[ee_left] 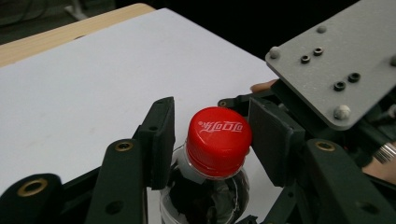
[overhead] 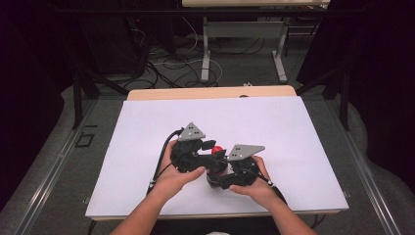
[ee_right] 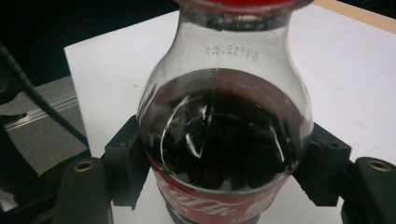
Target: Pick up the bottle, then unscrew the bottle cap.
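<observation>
Right tongs (ee_right: 219, 186) clamp the dark cola bottle (ee_right: 224, 130); left tongs (ee_left: 212, 140) hang released around its red cap (ee_left: 218, 140).

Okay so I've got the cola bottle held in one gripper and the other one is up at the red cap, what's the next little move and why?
Probably close the left gripper onto the red cap. Its jaws flank the cap, and a gap shows on at least one side, so it has no grip to twist with. The right gripper already hugs the cola bottle at its label, which should brace it.

The bottle (ee_right: 224, 135) base and cap top are cut off.
</observation>
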`<state>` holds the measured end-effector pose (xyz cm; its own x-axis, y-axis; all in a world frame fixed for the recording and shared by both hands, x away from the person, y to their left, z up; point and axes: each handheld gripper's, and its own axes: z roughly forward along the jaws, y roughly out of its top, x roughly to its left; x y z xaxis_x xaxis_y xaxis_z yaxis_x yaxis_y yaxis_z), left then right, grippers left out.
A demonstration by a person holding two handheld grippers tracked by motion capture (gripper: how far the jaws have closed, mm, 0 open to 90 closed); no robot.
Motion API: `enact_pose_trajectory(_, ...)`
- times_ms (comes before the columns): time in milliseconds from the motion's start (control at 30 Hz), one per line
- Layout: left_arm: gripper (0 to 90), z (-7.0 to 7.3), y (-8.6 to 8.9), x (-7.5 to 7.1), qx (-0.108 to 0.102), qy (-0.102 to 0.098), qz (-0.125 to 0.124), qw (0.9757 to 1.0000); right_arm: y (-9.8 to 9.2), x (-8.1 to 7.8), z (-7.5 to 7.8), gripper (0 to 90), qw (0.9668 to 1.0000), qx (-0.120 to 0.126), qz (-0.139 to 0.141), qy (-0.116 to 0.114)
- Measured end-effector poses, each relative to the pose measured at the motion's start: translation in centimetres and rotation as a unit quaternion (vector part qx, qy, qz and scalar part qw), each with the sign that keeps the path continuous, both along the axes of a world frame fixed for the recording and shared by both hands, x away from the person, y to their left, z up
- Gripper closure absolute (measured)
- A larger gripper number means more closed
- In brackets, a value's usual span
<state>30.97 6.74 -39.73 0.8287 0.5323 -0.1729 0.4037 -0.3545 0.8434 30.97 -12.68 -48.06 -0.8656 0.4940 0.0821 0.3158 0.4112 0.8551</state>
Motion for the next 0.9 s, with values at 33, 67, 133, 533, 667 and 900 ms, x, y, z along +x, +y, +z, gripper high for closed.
enact_pose_trajectory(33, 48.8, 0.0, 0.0, 0.0, 0.0, 0.0, 0.0, 1.0, 0.1, 0.0, 0.0, 29.5, 1.0, 0.006, 0.001, -0.002)
enact_pose_trajectory(67, 48.9, 0.0, 0.1, 0.0, -0.006, 0.001, -0.009, 0.9999, 0.1, -0.1, 0.0, 29.5, 0.9999, 0.011, 0.002, 0.0)
enact_pose_trajectory(133, 50.0, 0.0, 0.3, 0.2, -0.004, 0.001, -0.028, 0.9996, 0.1, -0.1, 0.1, 29.4, 0.9999, 0.009, 0.01, -0.004)
enact_pose_trajectory(533, 60.6, -0.6, 0.0, 0.5, 0.003, -0.011, -0.044, 0.9989, 0.6, -0.4, -0.2, 29.6, 0.9998, 0.003, 0.02, -0.001)
enact_pose_trajectory(667, 61.0, -0.5, -0.6, 0.2, 0.01, -0.008, 0.002, 0.9999, 0.7, -0.4, -0.2, 29.6, 1.0, 0.0, -0.007, -0.007)
enact_pose_trajectory(900, 61.1, -0.7, -1.7, -0.1, 0.02, -0.014, 0.065, 0.9976, 0.8, -0.4, -0.3, 29.6, 0.9989, -0.015, -0.043, -0.01)
